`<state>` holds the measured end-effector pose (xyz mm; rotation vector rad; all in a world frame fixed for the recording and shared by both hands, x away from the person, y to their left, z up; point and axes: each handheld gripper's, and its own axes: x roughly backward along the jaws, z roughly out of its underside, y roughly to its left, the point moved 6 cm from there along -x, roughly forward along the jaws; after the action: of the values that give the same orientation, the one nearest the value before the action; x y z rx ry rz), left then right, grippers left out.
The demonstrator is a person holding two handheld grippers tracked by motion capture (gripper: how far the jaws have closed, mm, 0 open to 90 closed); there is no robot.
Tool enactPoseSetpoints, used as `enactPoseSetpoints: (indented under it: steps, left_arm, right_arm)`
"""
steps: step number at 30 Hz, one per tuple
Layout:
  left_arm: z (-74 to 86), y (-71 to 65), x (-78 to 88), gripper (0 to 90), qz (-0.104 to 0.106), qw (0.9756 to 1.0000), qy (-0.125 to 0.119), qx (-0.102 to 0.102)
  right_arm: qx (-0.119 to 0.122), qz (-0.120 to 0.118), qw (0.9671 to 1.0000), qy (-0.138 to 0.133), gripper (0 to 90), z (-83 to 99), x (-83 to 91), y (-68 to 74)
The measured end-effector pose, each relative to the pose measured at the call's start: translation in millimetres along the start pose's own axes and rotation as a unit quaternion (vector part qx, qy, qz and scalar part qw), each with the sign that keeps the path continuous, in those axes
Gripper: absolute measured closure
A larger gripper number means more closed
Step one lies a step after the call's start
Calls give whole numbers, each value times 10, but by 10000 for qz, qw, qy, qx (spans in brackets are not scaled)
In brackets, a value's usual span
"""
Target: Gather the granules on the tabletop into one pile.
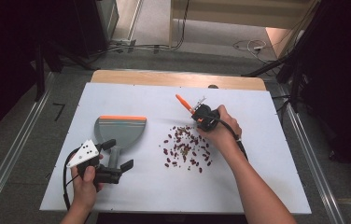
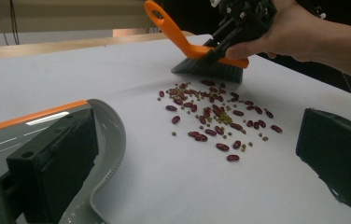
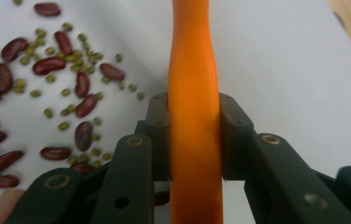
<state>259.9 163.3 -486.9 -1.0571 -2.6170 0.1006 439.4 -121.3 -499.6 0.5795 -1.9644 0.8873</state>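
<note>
Bare forearms, black two-jaw grippers, brass-ringed screws, white three-cornered plate with holes, trailing black cables

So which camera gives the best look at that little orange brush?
The left gripper view: the brush shows whole, orange handle and dark bristles, just behind the beans. The right gripper view shows its handle clamped between the fingers. The high view shows it small, mostly handle.

Orange plastic brush handle [image 3: 195,107]: smooth, slightly glossy; dark bristles [image 2: 208,70] matt, fibrous. Grey plastic dustpan [image 1: 117,131]: smooth satin finish, with an orange rubbery-looking lip strip [image 1: 122,118]. Dark red kidney beans [image 3: 48,65]: glossy skins; small green beans [image 3: 48,78] duller. White tabletop [image 1: 131,186]: matt, smooth. Black gripper jaws: matt plastic, with brass-coloured metal rivets [image 3: 56,181].
</note>
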Motion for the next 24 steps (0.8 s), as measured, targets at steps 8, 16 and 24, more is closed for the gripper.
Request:
enactPoseSetpoints:
  steps: [8,16,24]
  left_arm:
    - [7,7,-15,0,-13,10000,10,-12]
    - [13,-17,-36,0,11,10000,35,-16]
    - [22,-7,-40,0,-7,10000,60,-1]
  right_arm:
    - [-79,-454,9989,-114,679,60,71,144]
    - [48,-742,9970,-199,673,139,161,330]
    - [304,-937,9950,-175,671,201,250,439]
